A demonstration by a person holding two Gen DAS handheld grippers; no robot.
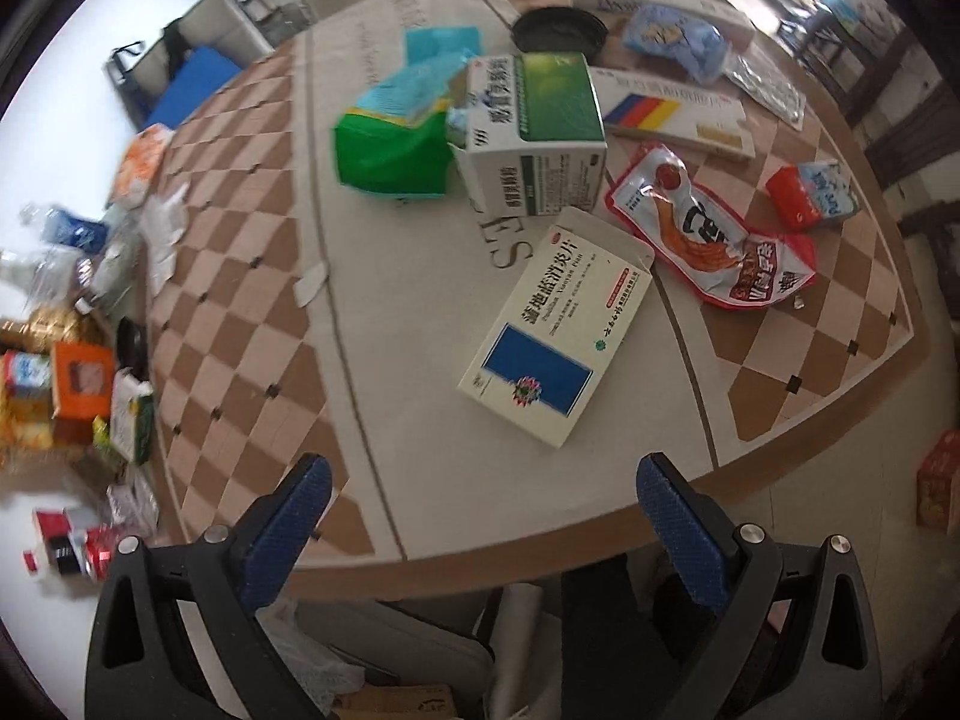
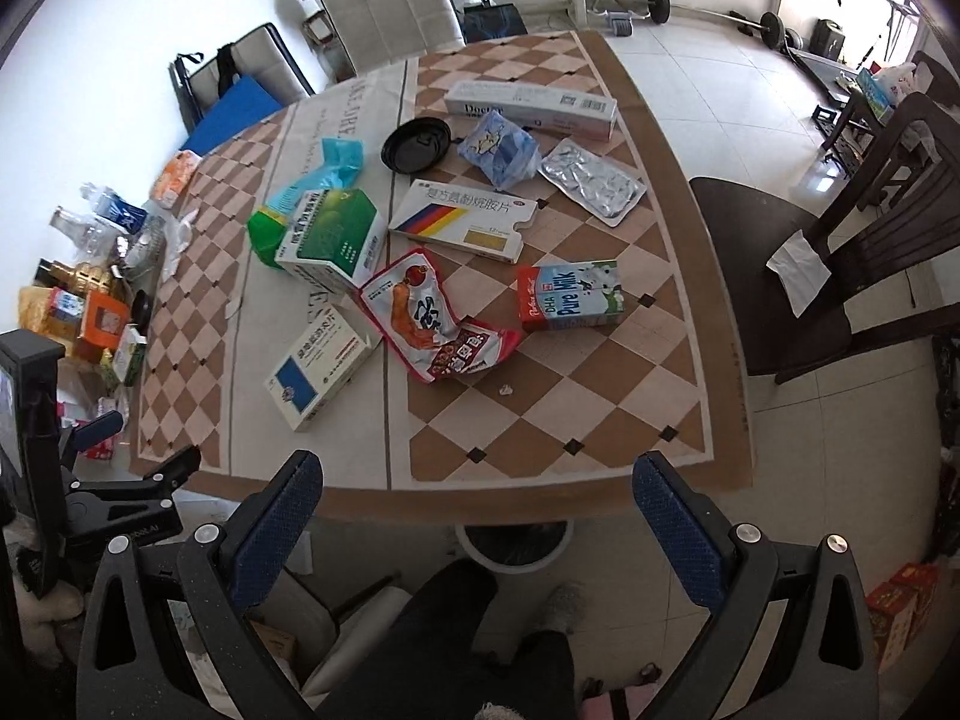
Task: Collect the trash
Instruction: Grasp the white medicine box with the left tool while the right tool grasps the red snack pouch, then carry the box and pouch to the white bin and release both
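Trash lies on a checkered table. A white medicine box with a blue panel lies nearest the front edge. Behind it are a green-white box, a green bag, a red snack wrapper, a milk carton, a striped box and a black lid. My left gripper is open and empty above the front edge. My right gripper is open and empty, also at the front edge.
A white bin with a black liner stands under the table's front edge. More packaging and bottles are piled on the floor to the left. A dark chair stands right, a padded chair behind.
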